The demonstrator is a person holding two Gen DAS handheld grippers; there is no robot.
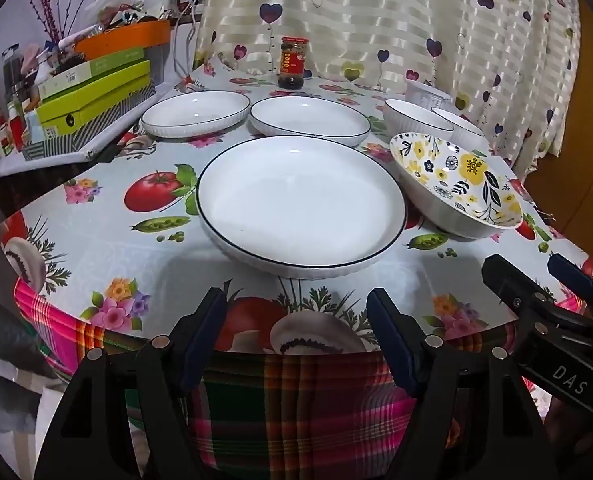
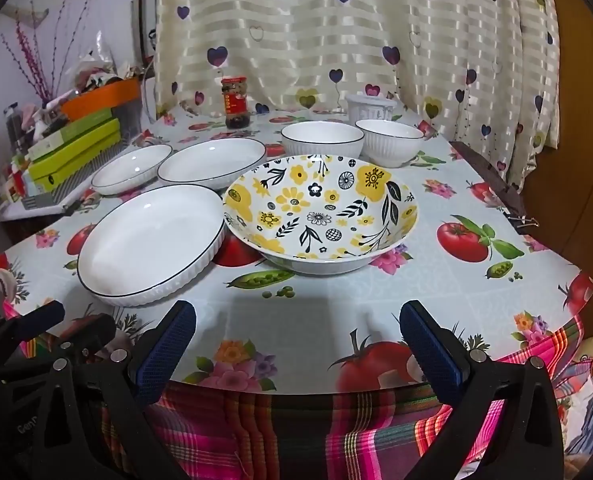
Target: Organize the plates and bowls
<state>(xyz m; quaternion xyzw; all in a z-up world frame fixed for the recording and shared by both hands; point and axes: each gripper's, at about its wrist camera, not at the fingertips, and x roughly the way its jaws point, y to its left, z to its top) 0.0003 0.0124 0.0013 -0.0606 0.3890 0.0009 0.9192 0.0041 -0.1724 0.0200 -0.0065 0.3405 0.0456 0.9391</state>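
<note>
Seen from the near edge, the table (image 2: 448,292), under its fruit-and-flower cloth, carries all the crockery spread out singly, nothing yet stacked, which suggests the sorting has not begun. Largest is the near plate (image 1: 300,204), white with a dark rim, set just ahead of the left gripper (image 1: 296,344); two matching plates, the far left plate (image 1: 195,113) and the middle plate (image 1: 310,119), lie side by side behind it, close enough in form to nest together. Beside the near plate, almost touching its rim, sits the flowered bowl (image 2: 321,214), directly ahead of the right gripper (image 2: 296,346) and probably the odd one out of the set. Behind it stand two ribbed white bowls, the wider bowl (image 2: 322,139) and the smaller bowl (image 2: 389,140), near each other and likely meant to nest. A sauce jar (image 2: 235,102) and a white tub (image 2: 370,106) stand at the back by the curtain, apart from the task. Both grippers hover over the near edge, angled down, jaws spread wide and empty, each aimed at its own dish.
</note>
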